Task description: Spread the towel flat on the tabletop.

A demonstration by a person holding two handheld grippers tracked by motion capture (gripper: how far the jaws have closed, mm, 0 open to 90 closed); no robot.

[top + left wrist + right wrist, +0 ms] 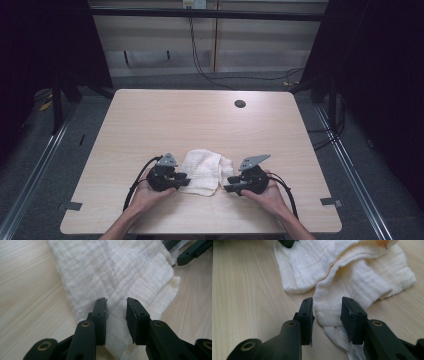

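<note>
A crumpled white cloth (204,171) lies on the wooden table (200,120) near its front edge, between the two grippers. My left gripper (181,181) sits at the cloth's left edge; in the left gripper view its jaws stand open (116,310) over a flat fold of the cloth (112,272). My right gripper (229,186) sits at the cloth's right edge. Seen in the right gripper view, the right gripper (327,311) is open, its jaws either side of a thick rolled fold of the cloth (352,282), not pinching it. A hand holds each gripper.
A small round dark hole (240,104) marks the table's far right part. Black cables (136,182) trail from both grippers toward the front edge. Tape tabs (331,202) sit at the front corners. Metal rails and floor cables surround the table.
</note>
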